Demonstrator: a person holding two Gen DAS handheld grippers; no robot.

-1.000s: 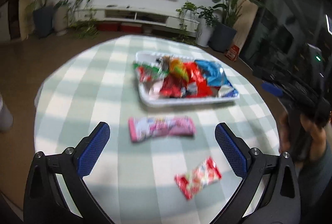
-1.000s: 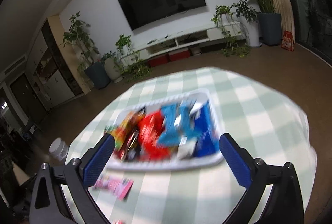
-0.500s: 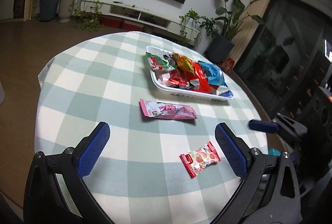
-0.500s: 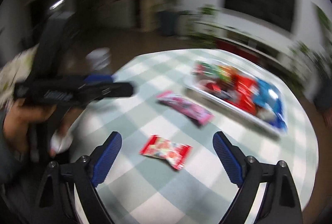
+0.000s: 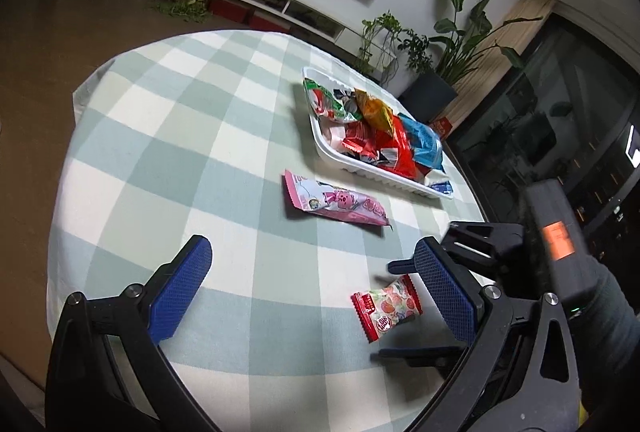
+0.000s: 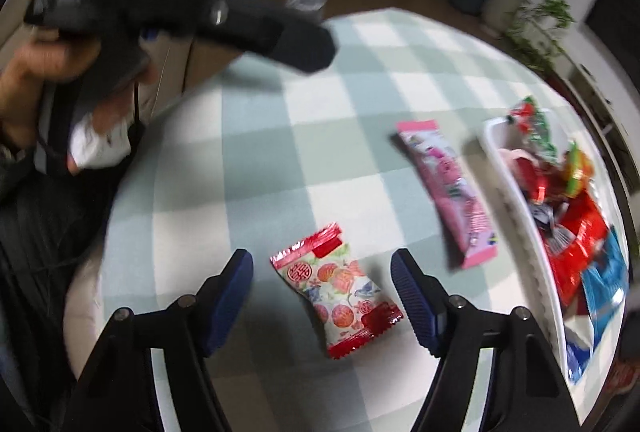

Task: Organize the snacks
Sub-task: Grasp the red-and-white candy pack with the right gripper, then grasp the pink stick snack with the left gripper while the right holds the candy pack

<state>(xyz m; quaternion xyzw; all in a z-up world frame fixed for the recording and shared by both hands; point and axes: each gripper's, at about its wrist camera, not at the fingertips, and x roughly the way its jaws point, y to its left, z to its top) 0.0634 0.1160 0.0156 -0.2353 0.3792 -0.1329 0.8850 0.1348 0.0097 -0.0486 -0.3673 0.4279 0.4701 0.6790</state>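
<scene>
A small red and white candy bag (image 6: 338, 286) lies flat on the checked desk (image 6: 256, 167), near the edge. The right tool (image 6: 322, 296) is low over it with its two blue fingers (image 6: 416, 296) spread wide, one on each side of the bag. The fingers are not touching it. In the left wrist view the same small bag (image 5: 387, 306) sits between the right tool's fingers, just beside the left tool's own blue pad.

A long pink snack pack (image 6: 450, 189) lies a little farther in on the desk, apart from the small bag. It lies just beside a white tray (image 6: 516, 199), not in it. In the left wrist view the pink pack (image 5: 335, 203) lies near the tray's long side (image 5: 384, 177). The tray is full of snack bags in red, blue, green and orange, piled on each other.

The left tool (image 5: 316, 288) is held above the desk with its fingers wide apart and nothing between them. The right wrist view is a bit blurry.
</scene>
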